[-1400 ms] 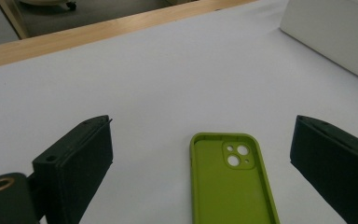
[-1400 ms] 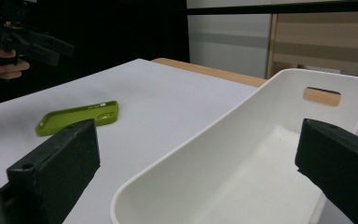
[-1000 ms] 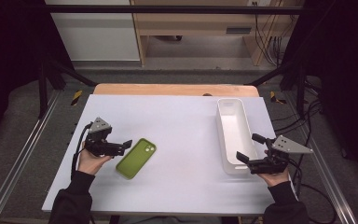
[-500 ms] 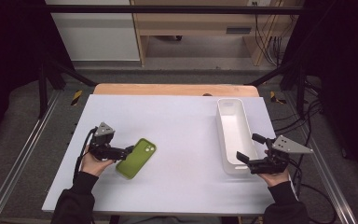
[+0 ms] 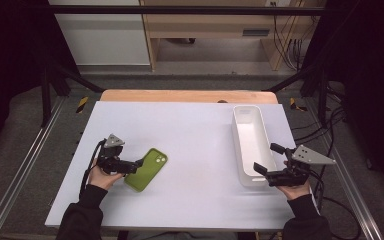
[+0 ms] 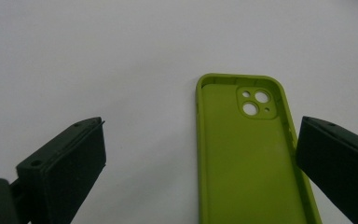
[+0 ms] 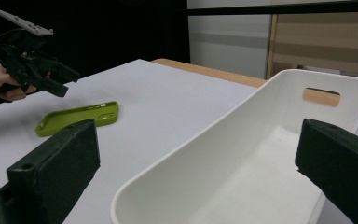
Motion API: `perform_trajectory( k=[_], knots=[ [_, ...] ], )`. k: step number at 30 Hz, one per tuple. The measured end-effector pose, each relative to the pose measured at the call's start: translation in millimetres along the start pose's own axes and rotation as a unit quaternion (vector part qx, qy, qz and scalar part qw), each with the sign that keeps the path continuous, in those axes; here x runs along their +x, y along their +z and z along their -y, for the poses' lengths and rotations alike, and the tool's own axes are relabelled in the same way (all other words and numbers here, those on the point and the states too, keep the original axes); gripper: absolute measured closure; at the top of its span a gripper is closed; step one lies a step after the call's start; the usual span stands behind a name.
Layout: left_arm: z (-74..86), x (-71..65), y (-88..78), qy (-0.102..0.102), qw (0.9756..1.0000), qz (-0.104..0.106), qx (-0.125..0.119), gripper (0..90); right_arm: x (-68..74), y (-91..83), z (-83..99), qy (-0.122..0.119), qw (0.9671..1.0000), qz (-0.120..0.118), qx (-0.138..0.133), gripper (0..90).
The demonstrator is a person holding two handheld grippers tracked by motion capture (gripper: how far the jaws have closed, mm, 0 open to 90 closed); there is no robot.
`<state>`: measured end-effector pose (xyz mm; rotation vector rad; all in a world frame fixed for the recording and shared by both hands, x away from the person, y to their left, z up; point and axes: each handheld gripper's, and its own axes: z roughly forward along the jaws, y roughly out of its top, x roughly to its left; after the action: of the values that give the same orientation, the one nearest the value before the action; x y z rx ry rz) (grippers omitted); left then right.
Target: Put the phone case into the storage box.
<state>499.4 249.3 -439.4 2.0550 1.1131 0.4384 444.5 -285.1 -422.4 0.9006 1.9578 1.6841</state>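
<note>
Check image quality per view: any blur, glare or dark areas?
High view: table evenly lit, surroundings dark, slightly soft overall. Left gripper view: phone case sharp, near jaws a little soft, no glare. Right gripper view: white bin clear, jaws blurred, left claw dim against black background.

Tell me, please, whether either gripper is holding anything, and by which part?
Nothing is held. The left gripper is open around the green case; the right gripper is open at the tray.

Green phone case [image 5: 146, 169], hollow side up

Lab recording bay, white table [image 5: 195, 125] in metal rail frame [image 5: 25, 155], black curtains [image 5: 10, 55], trailing cables [image 5: 285, 45]
</note>
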Motion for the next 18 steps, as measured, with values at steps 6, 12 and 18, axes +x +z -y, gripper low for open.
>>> perform_trajectory(
  k=[6,12,18],
  knots=[
    [3.5,0.0,5.4,-0.003,0.9999,-0.002,0.013,1.2,0.0,-0.2,0.0,0.000,1.0000,0.001,0.000,0.2],
    [6.6,0.6,10.9,-0.005,0.9997,-0.001,0.023,3.3,-0.1,0.1,0.0,-0.001,1.0000,0.000,0.000,0.2],
    [7.7,-1.0,14.3,0.002,0.9993,-0.002,0.036,7.2,-0.1,0.5,0.2,-0.002,1.0000,0.001,0.001,0.2]
  ],
)
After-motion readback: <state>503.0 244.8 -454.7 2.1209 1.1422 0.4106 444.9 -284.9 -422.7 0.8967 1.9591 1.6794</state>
